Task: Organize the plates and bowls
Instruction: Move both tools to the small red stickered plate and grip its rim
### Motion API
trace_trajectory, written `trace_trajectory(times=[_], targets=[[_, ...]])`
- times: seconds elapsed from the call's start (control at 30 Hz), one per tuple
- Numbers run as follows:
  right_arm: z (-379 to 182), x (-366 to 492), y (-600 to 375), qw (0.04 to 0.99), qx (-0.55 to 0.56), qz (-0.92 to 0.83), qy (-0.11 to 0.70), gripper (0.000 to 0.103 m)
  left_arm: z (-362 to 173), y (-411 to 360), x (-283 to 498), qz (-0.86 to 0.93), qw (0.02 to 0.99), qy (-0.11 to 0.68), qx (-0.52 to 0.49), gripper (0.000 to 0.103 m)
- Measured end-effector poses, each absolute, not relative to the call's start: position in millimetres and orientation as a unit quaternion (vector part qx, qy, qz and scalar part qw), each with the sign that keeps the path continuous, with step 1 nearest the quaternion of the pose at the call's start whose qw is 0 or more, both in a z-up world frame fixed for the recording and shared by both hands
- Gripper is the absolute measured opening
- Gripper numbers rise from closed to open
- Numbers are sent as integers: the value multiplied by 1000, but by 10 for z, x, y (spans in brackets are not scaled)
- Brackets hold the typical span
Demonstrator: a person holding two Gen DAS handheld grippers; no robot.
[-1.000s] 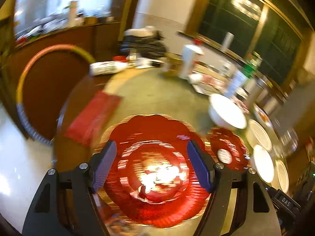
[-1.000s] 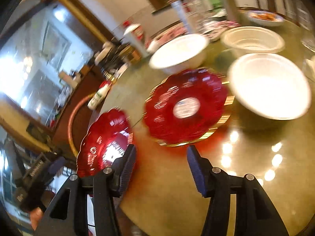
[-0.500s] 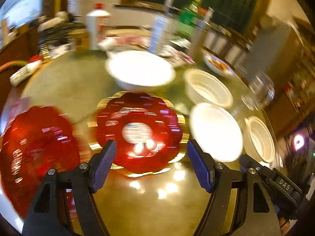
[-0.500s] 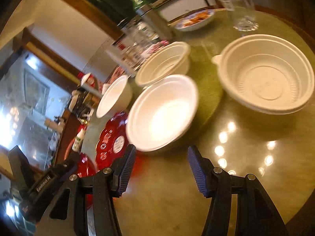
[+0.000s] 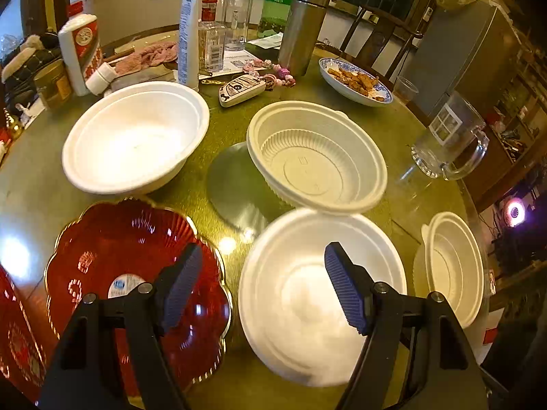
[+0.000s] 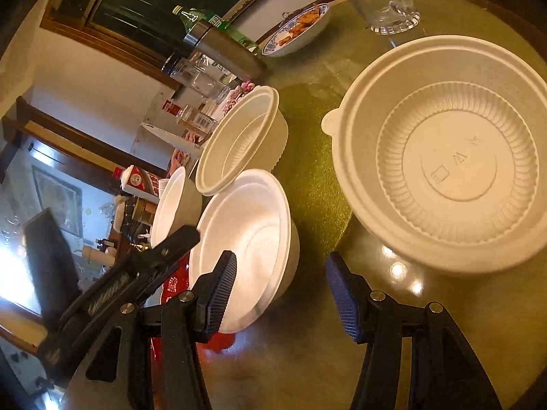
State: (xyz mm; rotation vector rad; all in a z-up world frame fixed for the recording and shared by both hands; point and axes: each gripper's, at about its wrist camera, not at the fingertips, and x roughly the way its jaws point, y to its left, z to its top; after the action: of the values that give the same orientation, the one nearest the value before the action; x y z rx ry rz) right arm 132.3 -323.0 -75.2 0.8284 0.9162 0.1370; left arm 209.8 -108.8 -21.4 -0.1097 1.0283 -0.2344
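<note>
My left gripper (image 5: 263, 287) is open and empty above the near edge of a smooth white bowl (image 5: 307, 294). Beside it lies a red scalloped plate (image 5: 119, 256); another red plate (image 5: 17, 335) shows at the far left. A second smooth white bowl (image 5: 136, 136) and a ribbed white plastic bowl (image 5: 314, 153) sit behind, and another ribbed bowl (image 5: 451, 266) sits at the right. My right gripper (image 6: 280, 290) is open and empty, between the smooth bowl (image 6: 246, 239) and the large ribbed bowl (image 6: 451, 157). The left gripper's body (image 6: 112, 283) shows at its left.
A blue-patterned dish of food (image 5: 355, 82), a glass mug (image 5: 448, 136), a steel flask (image 5: 301, 27), bottles, a white liquor bottle (image 5: 80, 48) and a key fob (image 5: 241, 90) crowd the far side of the round green table (image 5: 232, 177).
Both grippers swung right across the table, from the red plates to the white bowls. The left one now hovers over the near smooth bowl. Both stayed open and empty.
</note>
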Motion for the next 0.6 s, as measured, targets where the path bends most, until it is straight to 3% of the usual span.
trace_trajectory(times=[0.23, 0.6], targets=[[-672, 1069, -3147, 818, 376, 96, 424, 57, 26, -555, 2096, -48, 881, 469, -35, 74], [-628, 1301, -2192, 785, 337, 194, 482, 54, -360, 262, 2330, 50, 812, 577, -70, 74]])
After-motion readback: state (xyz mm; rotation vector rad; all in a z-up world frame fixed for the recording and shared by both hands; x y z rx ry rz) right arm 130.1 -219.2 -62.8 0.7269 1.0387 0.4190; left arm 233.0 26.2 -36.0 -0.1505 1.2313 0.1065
